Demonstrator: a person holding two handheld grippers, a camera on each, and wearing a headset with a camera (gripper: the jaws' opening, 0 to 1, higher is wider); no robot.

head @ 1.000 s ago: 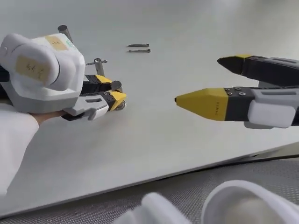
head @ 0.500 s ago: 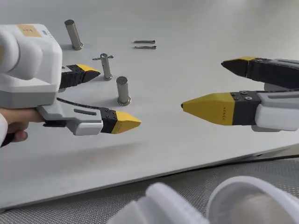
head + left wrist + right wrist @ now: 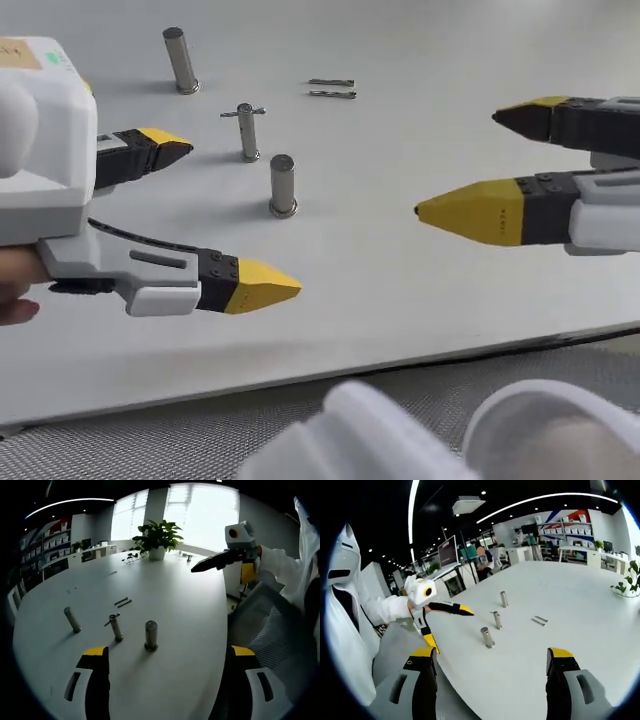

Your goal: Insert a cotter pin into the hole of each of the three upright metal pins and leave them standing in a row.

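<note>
Held wide open above the white table (image 3: 400, 300), the left gripper (image 3: 244, 218) is gripped by a hand (image 3: 15, 290) at the table's near left side. Nothing is carried between its yellow-tipped jaws, which are pointed to the right. Opposite it, the right gripper (image 3: 456, 163) is likewise held with its jaws spread and empty, pointed to the left, and the two grippers are kept well apart.

Beyond the left gripper's jaws, a slanted row is formed on the table by three upright pieces. The nearest metal pin (image 3: 283, 185) is stood just ahead of the jaws. The middle metal pin (image 3: 248, 132) is placed near it, farther back. A cotter pin (image 3: 243, 112) is passed crosswise through the top of the middle one. The farthest metal pin (image 3: 180, 60) is set apart at the back left.

To the right of the row, two loose cotter pins (image 3: 332, 88) are laid flat side by side, clear of every upright pin.

At the table's far end, in the left gripper view, a potted plant (image 3: 157, 537) is seen before bright windows.
</note>
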